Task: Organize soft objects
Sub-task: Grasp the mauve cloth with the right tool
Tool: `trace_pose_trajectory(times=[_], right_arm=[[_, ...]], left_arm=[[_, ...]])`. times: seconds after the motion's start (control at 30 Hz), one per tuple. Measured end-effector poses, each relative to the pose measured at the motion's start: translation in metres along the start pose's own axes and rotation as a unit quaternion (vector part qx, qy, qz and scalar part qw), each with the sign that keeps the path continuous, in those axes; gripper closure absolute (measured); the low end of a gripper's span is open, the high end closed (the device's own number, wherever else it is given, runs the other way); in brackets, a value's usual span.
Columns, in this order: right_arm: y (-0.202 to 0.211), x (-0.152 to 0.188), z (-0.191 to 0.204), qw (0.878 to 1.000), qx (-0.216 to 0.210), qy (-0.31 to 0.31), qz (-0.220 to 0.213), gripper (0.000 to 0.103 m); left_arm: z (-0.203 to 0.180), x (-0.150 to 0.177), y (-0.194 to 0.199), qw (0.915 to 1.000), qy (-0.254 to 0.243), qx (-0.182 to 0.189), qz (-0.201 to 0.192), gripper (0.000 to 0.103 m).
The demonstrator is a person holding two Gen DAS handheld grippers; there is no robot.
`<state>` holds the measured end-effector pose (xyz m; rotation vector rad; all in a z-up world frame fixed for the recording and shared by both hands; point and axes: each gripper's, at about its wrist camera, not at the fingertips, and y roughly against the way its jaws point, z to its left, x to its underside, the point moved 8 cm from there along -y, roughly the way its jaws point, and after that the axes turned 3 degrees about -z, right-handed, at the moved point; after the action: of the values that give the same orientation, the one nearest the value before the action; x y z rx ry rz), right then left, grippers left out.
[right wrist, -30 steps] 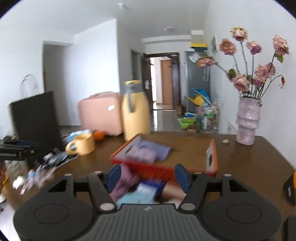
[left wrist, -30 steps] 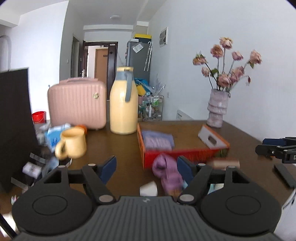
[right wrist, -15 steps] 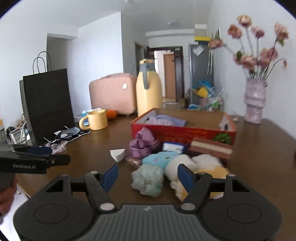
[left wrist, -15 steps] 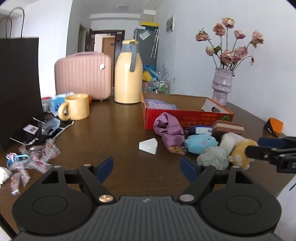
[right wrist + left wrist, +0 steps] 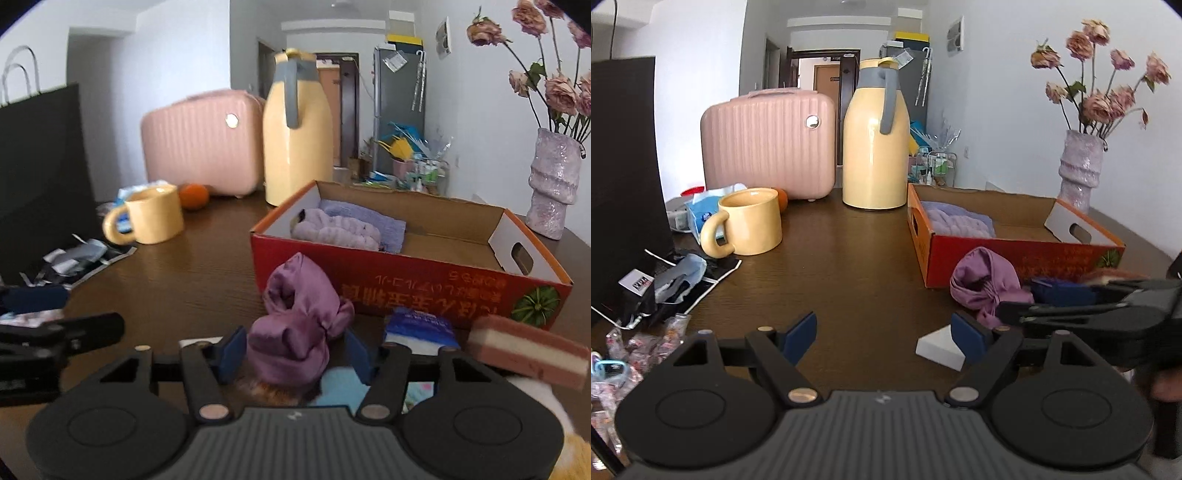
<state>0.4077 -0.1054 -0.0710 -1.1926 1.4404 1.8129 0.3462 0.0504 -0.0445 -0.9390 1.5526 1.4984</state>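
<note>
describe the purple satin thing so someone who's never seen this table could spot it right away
Find the red cardboard box on the brown table. Against its near wall lies the purple satin bundle, between the open fingers of the right gripper. It alone is shiny and knotted; the neighbouring blue packet and pink-and-white sponge are flat-sided blocks.

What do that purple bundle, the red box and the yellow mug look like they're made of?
Purple bundle: probably satin-like fabric, judging by its soft sheen and gathered folds. Red box: cardboard, with a printed outside, a plain brown inside and a cut handle slot. Yellow mug: likely glazed ceramic, thick-walled and smooth with a dull shine.
</note>
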Motion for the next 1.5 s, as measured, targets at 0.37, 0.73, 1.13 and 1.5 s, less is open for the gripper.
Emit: trace_pose_trajectory(times=[0.37,0.73,1.13,1.5], right_arm=[[0.049,-0.008,0.012,0.996,-0.057,0.013,-0.068,0.088],[0.147,0.084,0.022,0.989,-0.135,0.064,-0.016,0.080],[0.163,0.074,-0.019,0.994,-0.078,-0.040,-0.068,0.061],[0.135,0.085,-0.035,0.994,-0.059,-0.085,-0.044,0.058]], left_arm=[[0.007,-0.001,0.006,0.9998,0.020,0.004,-0.005,0.021],[-0.015,0.034,0.054,0.9970,0.039,0.066,0.012,0.019],[-0.061,0.038,0.046,0.9859,0.053,0.155,0.036,0.043],[-0.074,0.073,0.045,0.9800,0.049,0.166,0.099,0.092]])
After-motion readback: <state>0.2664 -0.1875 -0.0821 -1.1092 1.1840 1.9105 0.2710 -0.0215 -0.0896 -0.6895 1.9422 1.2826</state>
